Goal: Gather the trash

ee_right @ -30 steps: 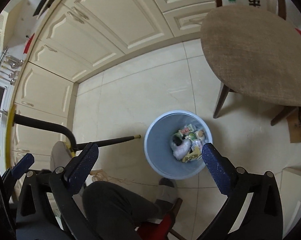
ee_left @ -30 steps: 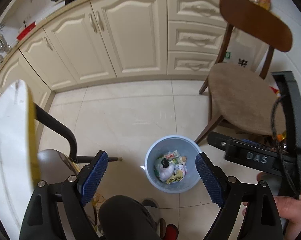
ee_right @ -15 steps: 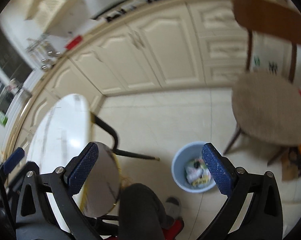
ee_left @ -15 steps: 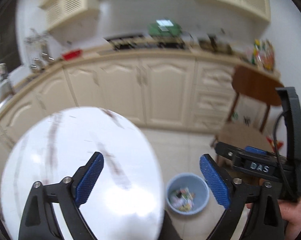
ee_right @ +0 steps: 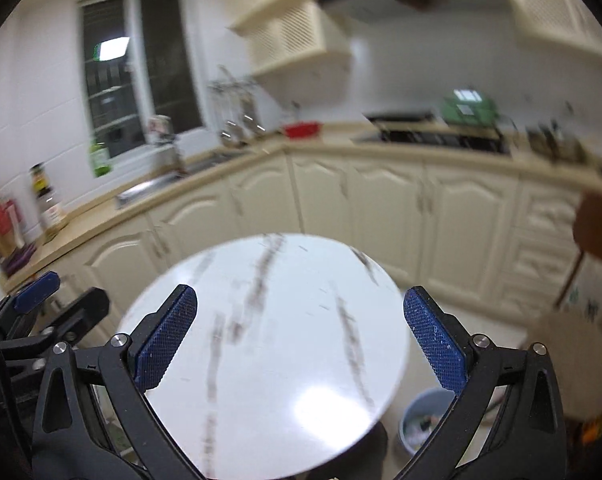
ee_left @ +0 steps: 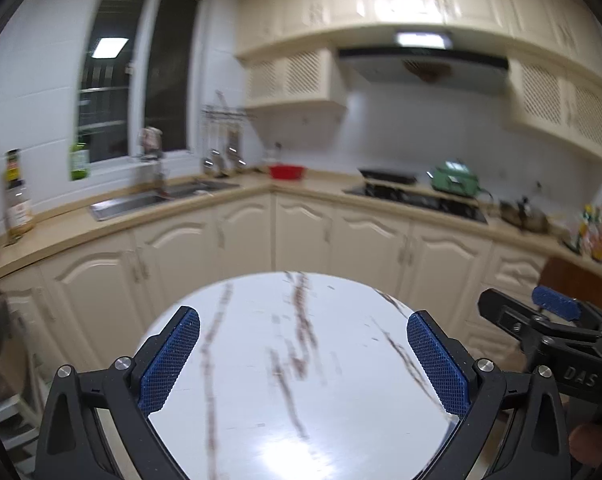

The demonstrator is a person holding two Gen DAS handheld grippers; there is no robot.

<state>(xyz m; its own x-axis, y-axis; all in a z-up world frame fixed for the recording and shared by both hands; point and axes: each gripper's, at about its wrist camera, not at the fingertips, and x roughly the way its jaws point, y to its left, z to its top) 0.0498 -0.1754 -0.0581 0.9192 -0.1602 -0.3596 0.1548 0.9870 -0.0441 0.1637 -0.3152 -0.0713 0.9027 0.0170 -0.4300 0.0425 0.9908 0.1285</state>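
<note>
The trash sits in a blue bin [ee_right: 423,420] on the floor, low down past the round white table [ee_right: 269,360], next to a chair [ee_right: 573,356]. Both tongs are over the table. The left tongs [ee_left: 303,360] are opening wider, with nothing between them. The right tongs [ee_right: 301,336] are wide apart and hold nothing. Behind are cream cupboards [ee_left: 301,232] and a sink [ee_left: 149,198].

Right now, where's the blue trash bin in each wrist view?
Left wrist: not in view; the round marble table fills the lower centre.
Right wrist: blue trash bin at lower right, past the table's edge, partly hidden by a gripper finger.
Shared landmark: red bowl on the counter.
</note>
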